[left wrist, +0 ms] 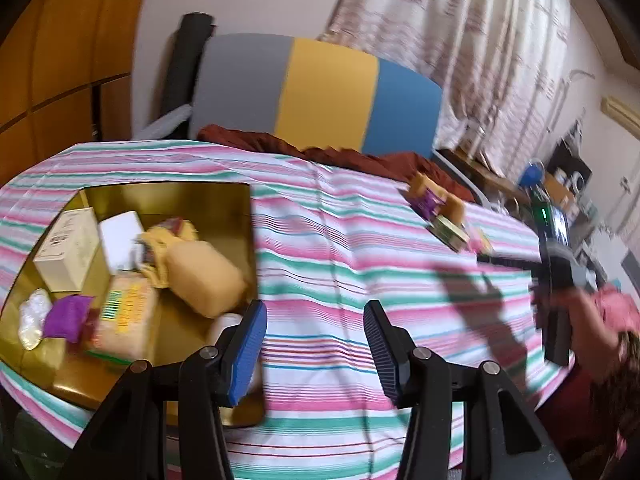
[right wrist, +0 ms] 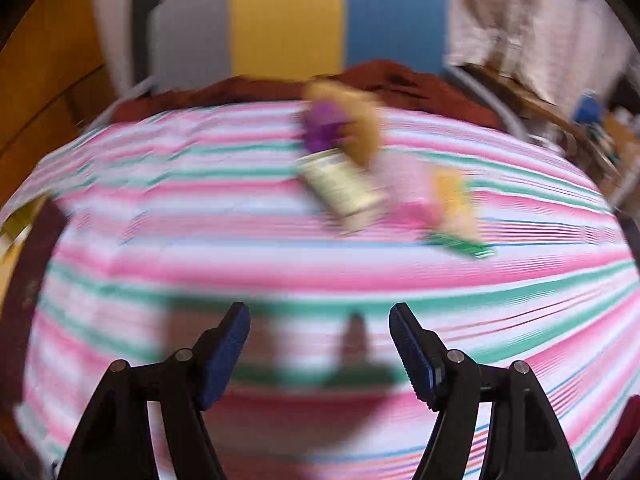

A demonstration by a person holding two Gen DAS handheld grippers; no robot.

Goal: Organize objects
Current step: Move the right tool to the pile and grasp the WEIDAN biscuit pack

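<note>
A gold tin box (left wrist: 168, 196) sits at the left on a striped tablecloth (left wrist: 340, 264). It holds white boxes, a tan sponge-like block (left wrist: 204, 280), a purple pouch (left wrist: 66, 316) and a packet. My left gripper (left wrist: 316, 344) is open and empty just right of the tin. A small pile of items lies farther off: a purple packet (right wrist: 324, 128), a tan piece (right wrist: 360, 128), a pale box (right wrist: 344, 192) and a yellow-pink item (right wrist: 448, 204). It also shows in the left wrist view (left wrist: 440, 212). My right gripper (right wrist: 320, 352) is open and empty above the cloth, short of the pile. The right wrist view is blurred.
A chair with a grey, yellow and blue back (left wrist: 320, 88) stands behind the table, with a dark red cloth (left wrist: 320, 148) on it. The right hand-held device (left wrist: 556, 276) shows in the left wrist view. Curtains and cluttered shelves are at the right.
</note>
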